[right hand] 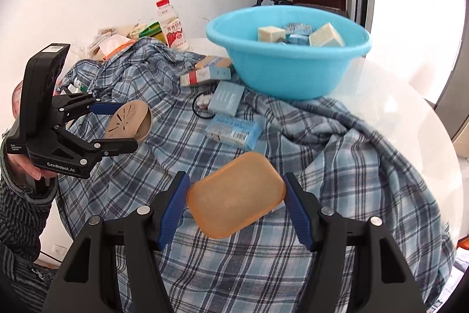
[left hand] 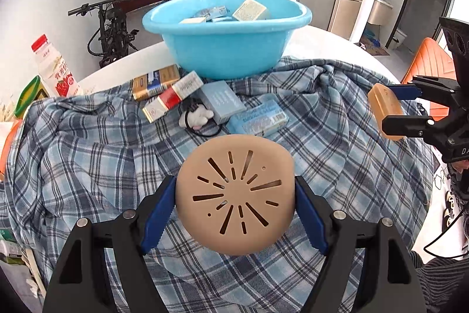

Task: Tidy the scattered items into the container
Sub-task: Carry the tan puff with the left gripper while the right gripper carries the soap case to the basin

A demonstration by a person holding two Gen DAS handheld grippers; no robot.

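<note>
Left gripper (left hand: 234, 213) clamped on round tan slotted lid (left hand: 234, 195), held in air above blue plaid cloth (left hand: 88, 166) covering white table (left hand: 337, 40); right gripper (right hand: 236, 210) clamped on amber rounded-rect. soap-dish piece (right hand: 236, 194), also up off cloth. Blue basin (left hand: 228, 49) at far side of table, w/ several small boxes inside. Still scattered on cloth just in front of basin: gold pack (left hand: 155, 81), red-and-white pack (left hand: 173, 99), two pale-blue boxes (left hand: 222, 100), small white toy (left hand: 199, 116) on black cord; milk bottle (left hand: 55, 69) at far left.
</note>
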